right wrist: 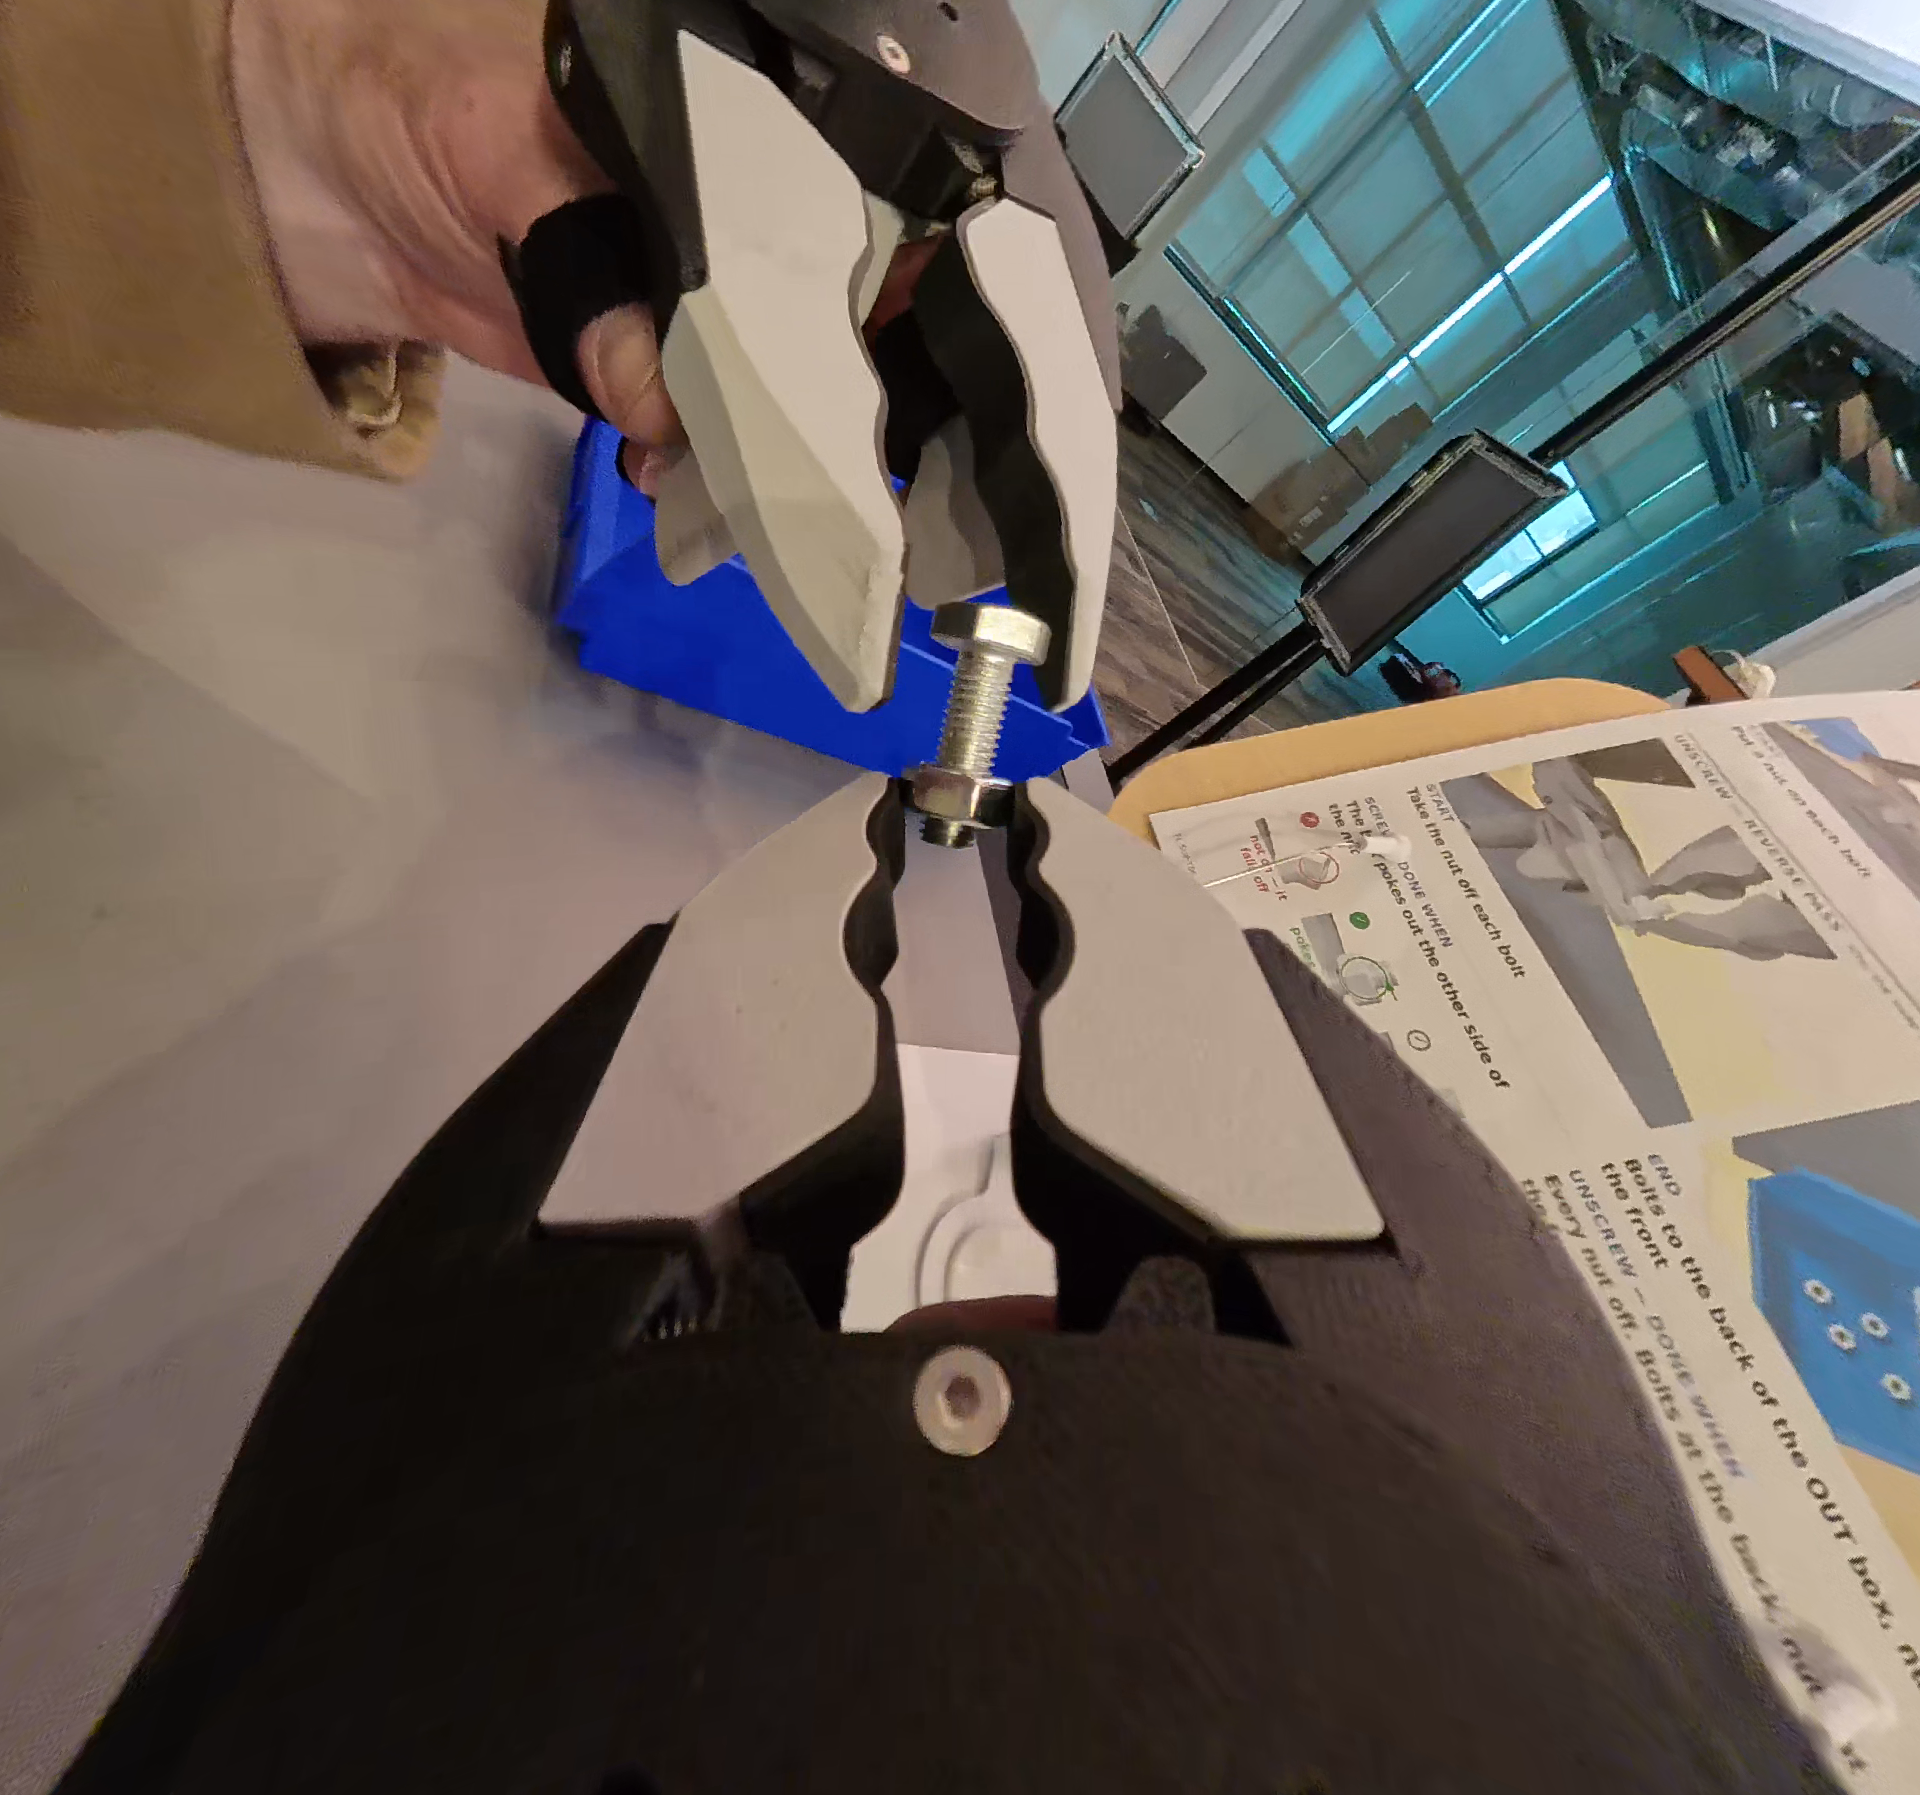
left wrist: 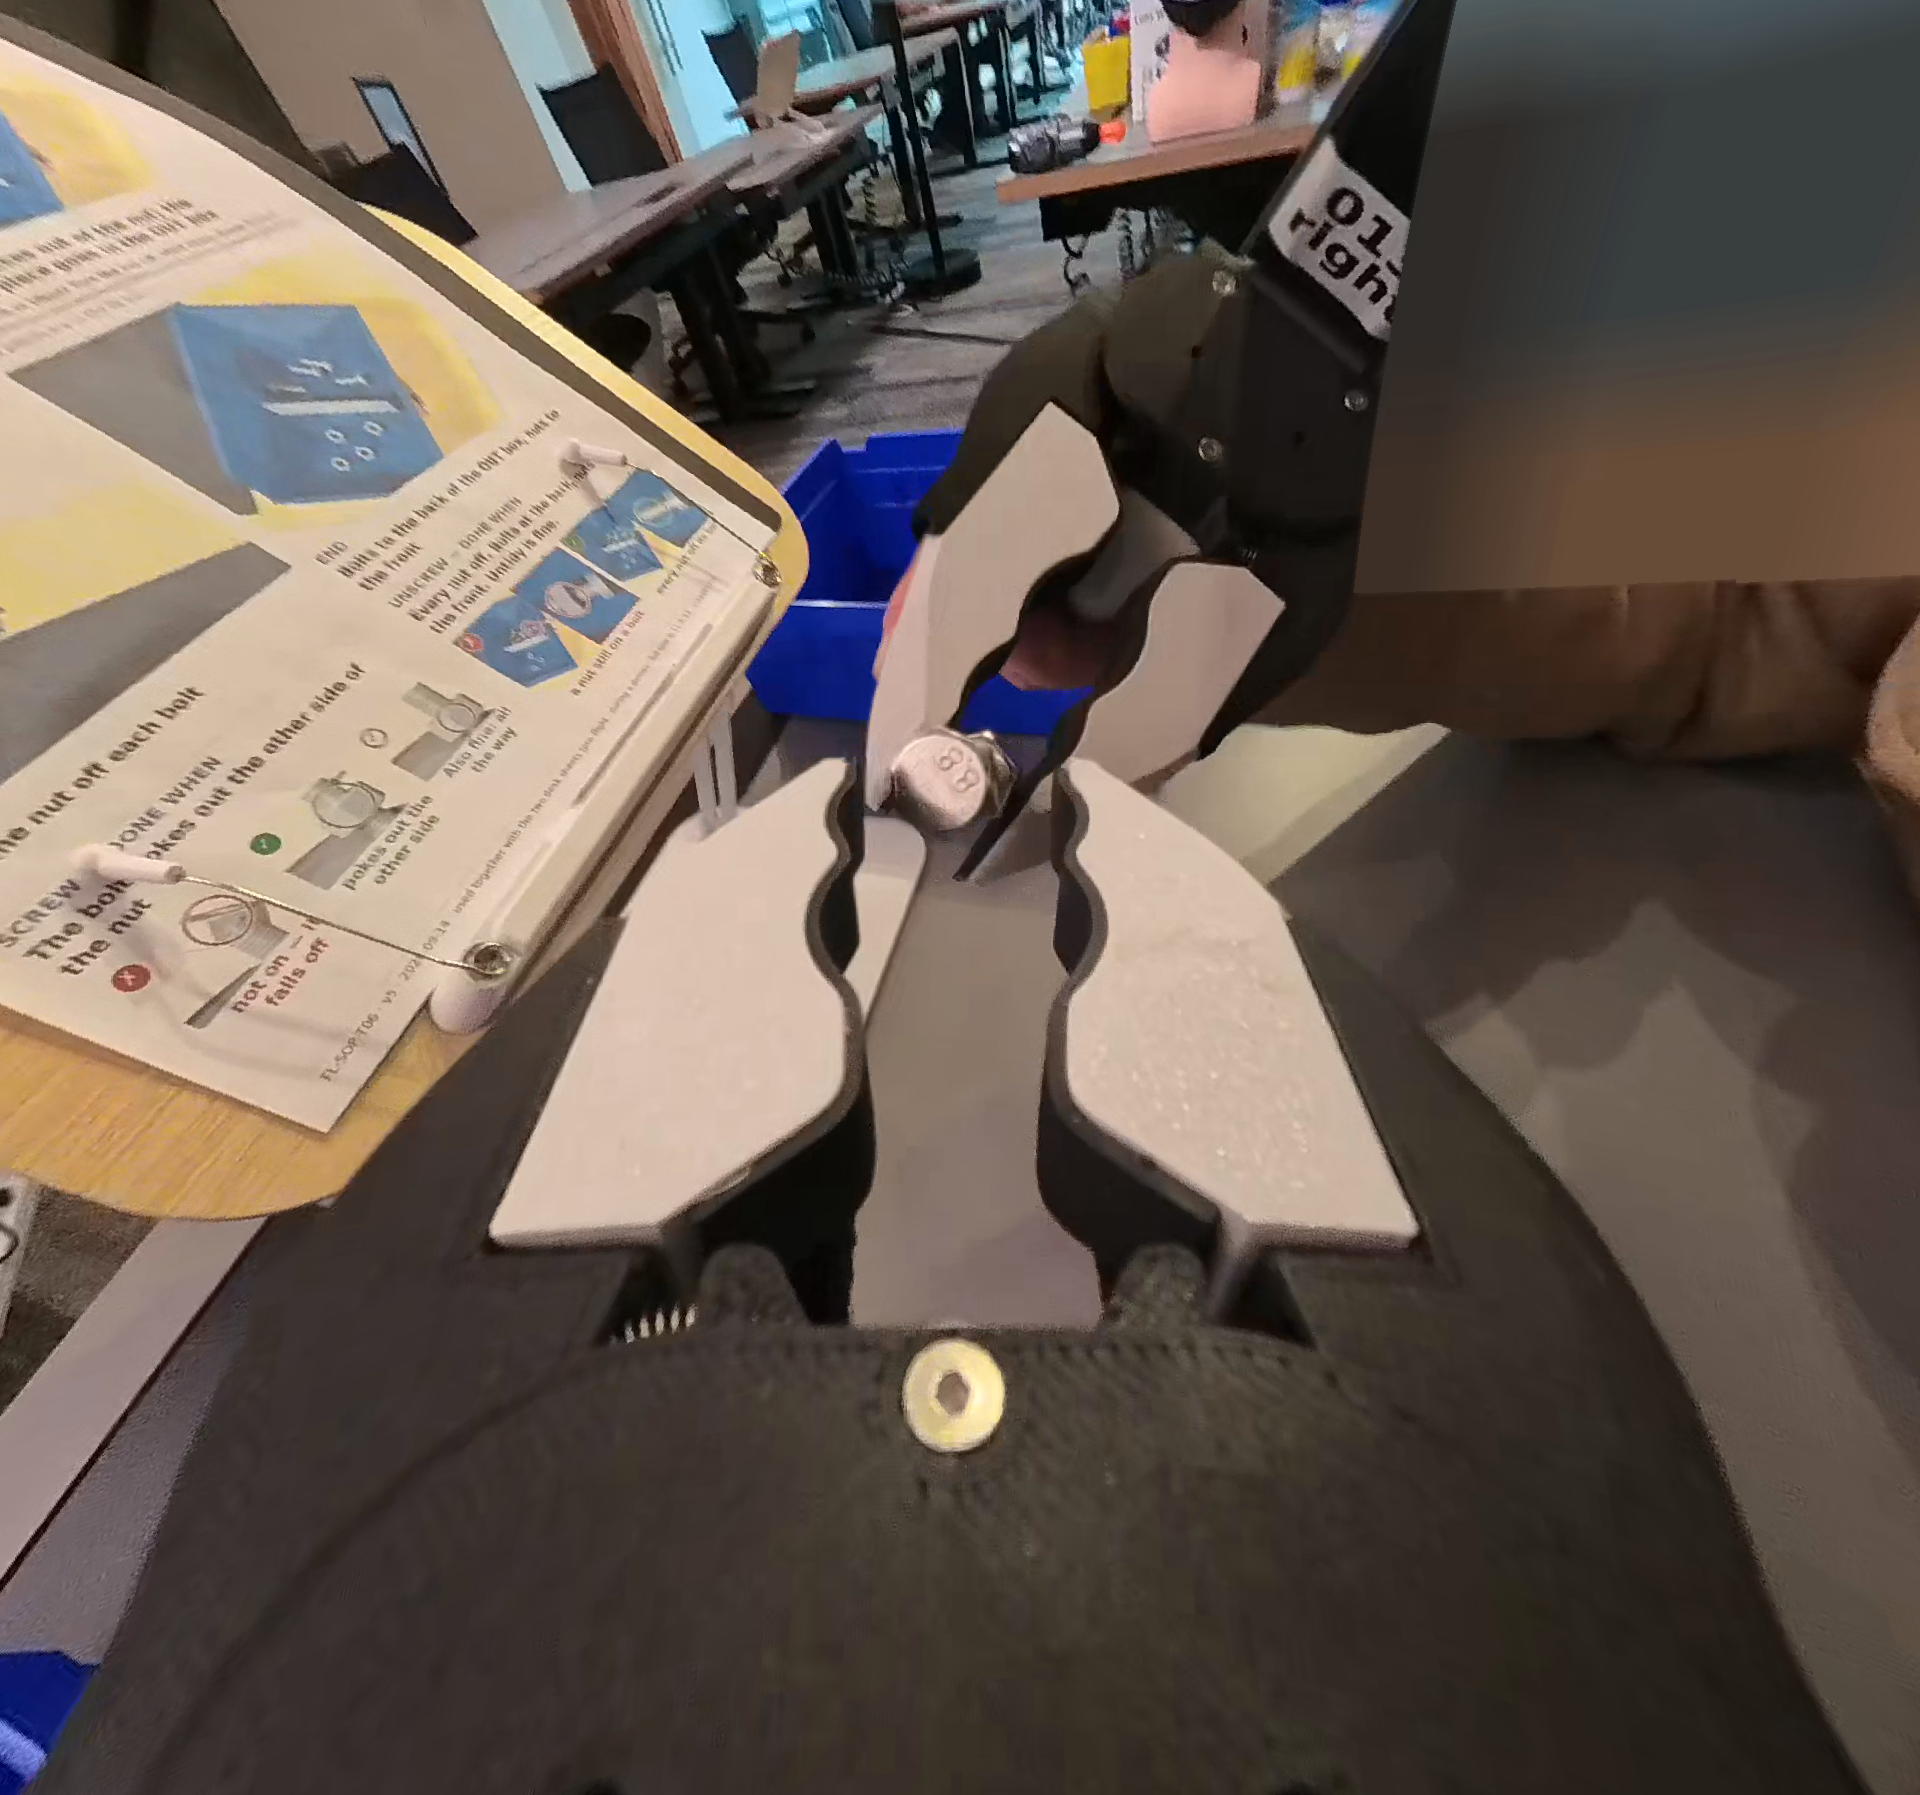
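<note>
A silver hex bolt (right wrist: 971, 696) with a nut (right wrist: 956, 795) threaded near its end is held in the air between my two grippers. My right gripper (right wrist: 956, 795) is shut on the nut. My left gripper (right wrist: 971, 685) comes down from above, and its jaws stand around the bolt head with a small gap on one side. In the left wrist view the bolt head (left wrist: 951, 779) faces the camera between my left gripper's (left wrist: 961, 800) parted fingertips. There the right gripper (left wrist: 935, 831) reaches in from the upper right, and the nut is hidden behind the head.
A blue plastic bin (left wrist: 831, 623) (right wrist: 707, 644) sits on the grey table (left wrist: 1558, 1018) just beyond the grippers. A printed instruction sheet on a wooden board (left wrist: 312, 654) (right wrist: 1558, 1018) stands close beside them. A person's hand (right wrist: 395, 187) holds the left gripper. Desks and chairs fill the background. My left and right fingertips are right by each other.
</note>
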Available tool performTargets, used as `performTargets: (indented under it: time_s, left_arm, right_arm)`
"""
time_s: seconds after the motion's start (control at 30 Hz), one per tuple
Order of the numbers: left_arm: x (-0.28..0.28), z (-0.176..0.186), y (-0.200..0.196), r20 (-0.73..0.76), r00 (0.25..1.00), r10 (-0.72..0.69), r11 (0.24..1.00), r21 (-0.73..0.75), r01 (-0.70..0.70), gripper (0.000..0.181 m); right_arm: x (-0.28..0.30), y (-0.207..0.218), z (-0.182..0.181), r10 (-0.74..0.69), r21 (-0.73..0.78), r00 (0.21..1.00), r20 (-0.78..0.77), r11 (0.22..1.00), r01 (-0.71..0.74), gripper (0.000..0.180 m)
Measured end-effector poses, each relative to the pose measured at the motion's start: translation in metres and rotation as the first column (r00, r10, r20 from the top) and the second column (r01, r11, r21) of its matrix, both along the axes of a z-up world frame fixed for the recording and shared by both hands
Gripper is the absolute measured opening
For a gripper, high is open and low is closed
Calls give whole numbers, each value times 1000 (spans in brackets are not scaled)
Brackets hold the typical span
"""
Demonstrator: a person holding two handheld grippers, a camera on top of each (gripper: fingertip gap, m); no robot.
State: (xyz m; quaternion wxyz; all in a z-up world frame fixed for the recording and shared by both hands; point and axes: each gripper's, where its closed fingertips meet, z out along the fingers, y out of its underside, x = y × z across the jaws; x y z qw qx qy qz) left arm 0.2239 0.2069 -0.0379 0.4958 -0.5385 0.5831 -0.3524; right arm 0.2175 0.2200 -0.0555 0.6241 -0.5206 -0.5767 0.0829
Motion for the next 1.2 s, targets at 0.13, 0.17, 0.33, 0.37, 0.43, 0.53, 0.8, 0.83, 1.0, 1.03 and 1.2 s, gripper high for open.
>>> performTargets:
  time_s: [0.13, 0.17, 0.33, 0.37, 0.43, 0.53, 0.8, 0.83, 1.0, 1.03, 1.2]
  left_arm:
    - [0, -7, -1, -52, 999, 1, 1000, -6, -1, 29]
    - [0, -9, -2, -63, 998, -8, 1000, -14, 7, 28]
    - [-2, -11, -2, -90, 996, -2, 1000, -23, 0, 20]
    - [-2, -13, -2, -100, 995, 3, 1000, -23, -6, 19]
    - [-3, -13, -1, -103, 995, 7, 1000, -17, -9, 18]
    - [-3, -14, -1, -105, 994, 6, 1000, -22, -9, 18]
    - [-2, -15, -2, -113, 994, 2, 1000, -25, -5, 17]
    - [-2, -15, -1, -114, 993, 3, 1000, -25, -6, 17]
    - [-2, -17, -1, -116, 993, 1, 999, -35, -5, 18]
    - [-2, -16, -1, -112, 994, -1, 999, -44, -4, 20]
    - [-1, -16, -3, -111, 994, -11, 999, -52, 5, 20]
  right_arm:
    - [-1, 0, -5, -15, 57, 998, 63, 998, 12, 19]
    - [-1, 0, -6, -21, 66, 997, 75, 998, 16, 19]
    - [-2, 0, -10, -35, 109, 991, 127, 994, 22, 19]
    - [-2, 0, -10, -38, 114, 991, 131, 993, 22, 19]
    - [-2, 0, -11, -43, 123, 990, 135, 992, 27, 19]
    - [-2, 0, -11, -44, 129, 990, 136, 991, 27, 19]
    - [-1, 0, -8, -51, 141, 989, 135, 990, 32, 19]
    - [-1, 0, -8, -52, 140, 989, 137, 990, 32, 19]
    - [-1, 0, -9, -54, 146, 988, 147, 989, 32, 19]
    - [-1, 0, -9, -55, 148, 987, 148, 988, 33, 19]
    - [-1, 0, -10, -59, 152, 986, 155, 988, 35, 19]
